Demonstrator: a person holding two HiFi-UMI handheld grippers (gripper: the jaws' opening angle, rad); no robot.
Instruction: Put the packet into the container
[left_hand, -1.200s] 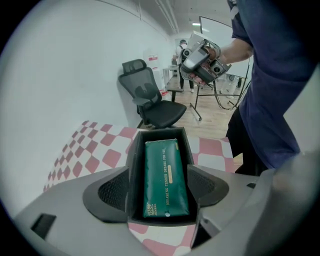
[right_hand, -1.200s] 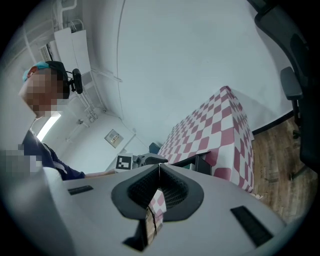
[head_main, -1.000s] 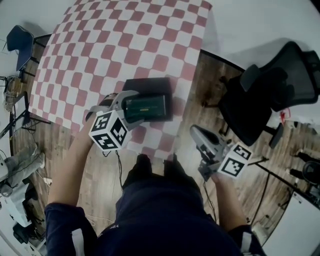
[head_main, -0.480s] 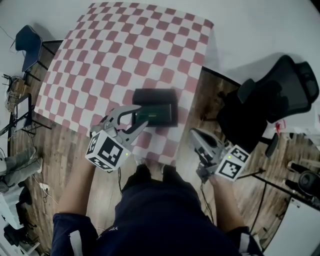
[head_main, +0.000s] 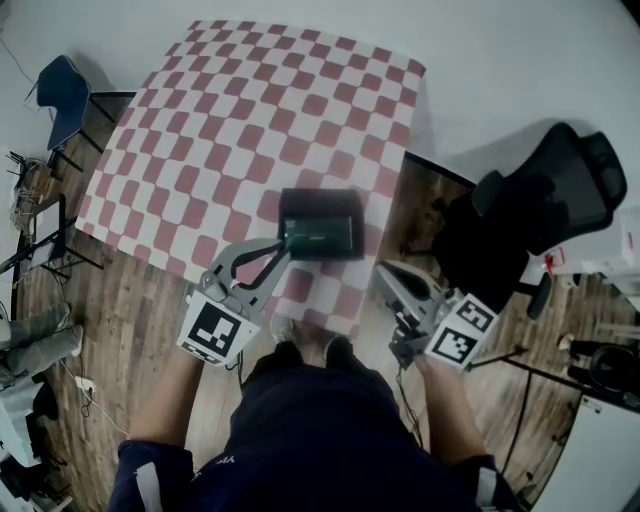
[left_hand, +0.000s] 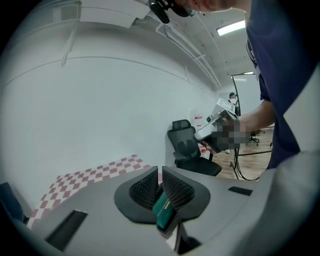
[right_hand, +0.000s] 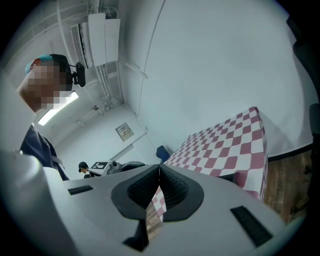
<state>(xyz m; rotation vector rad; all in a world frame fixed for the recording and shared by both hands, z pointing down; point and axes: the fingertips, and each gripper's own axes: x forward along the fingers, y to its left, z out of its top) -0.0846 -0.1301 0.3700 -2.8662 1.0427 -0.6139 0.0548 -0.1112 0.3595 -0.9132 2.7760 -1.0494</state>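
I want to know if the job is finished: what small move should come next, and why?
Probably just draw the left gripper a little further back and stop. The green packet already lies inside the black rectangular container, and that gripper's jaws have just closed with nothing between them. The right gripper is shut and empty too.

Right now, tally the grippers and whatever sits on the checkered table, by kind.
grippers: 2 (left gripper, right gripper)
container: 1
packet: 1, lying in the container
Total: 4
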